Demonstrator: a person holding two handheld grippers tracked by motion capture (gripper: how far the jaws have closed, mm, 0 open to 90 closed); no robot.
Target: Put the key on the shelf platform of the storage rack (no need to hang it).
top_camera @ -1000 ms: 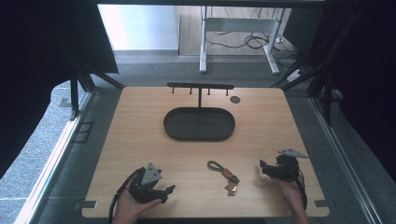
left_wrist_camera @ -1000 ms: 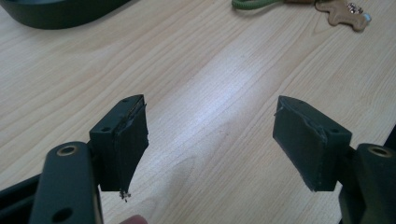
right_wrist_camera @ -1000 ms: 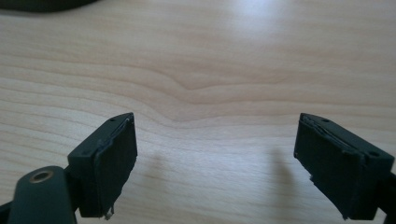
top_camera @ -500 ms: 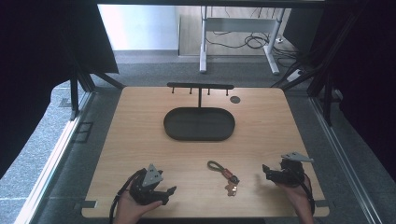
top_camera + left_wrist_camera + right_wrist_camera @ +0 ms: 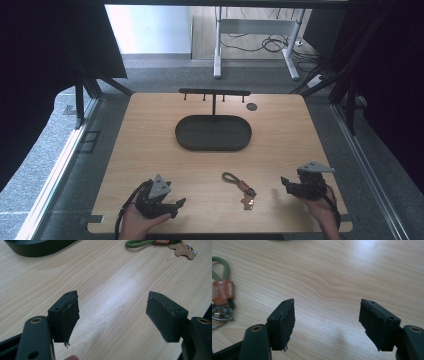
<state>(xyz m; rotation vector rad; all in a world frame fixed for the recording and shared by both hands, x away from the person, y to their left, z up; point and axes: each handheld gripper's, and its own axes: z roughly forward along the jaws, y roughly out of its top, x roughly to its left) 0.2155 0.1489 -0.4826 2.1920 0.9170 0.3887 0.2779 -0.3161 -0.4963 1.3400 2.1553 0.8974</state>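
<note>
Near the desk's (image 5: 150, 130) front edge, both grippers sit w/ jaws apart, nothing btwn them: left gripper (image 5: 112, 315) by the front-left corner, right gripper (image 5: 327, 320) front-right. Keychain (image 5: 240, 184) lies btwn them, black oval tray (image 5: 213, 133) mid-desk behind.

Tray (image 5: 213, 134): black oval, table centre.
Rack (image 5: 214, 93): black, pegged, at 12 o'clock behind tray.
Keychain (image 5: 240, 185): green loop, 6 o'clock, near edge.
</note>
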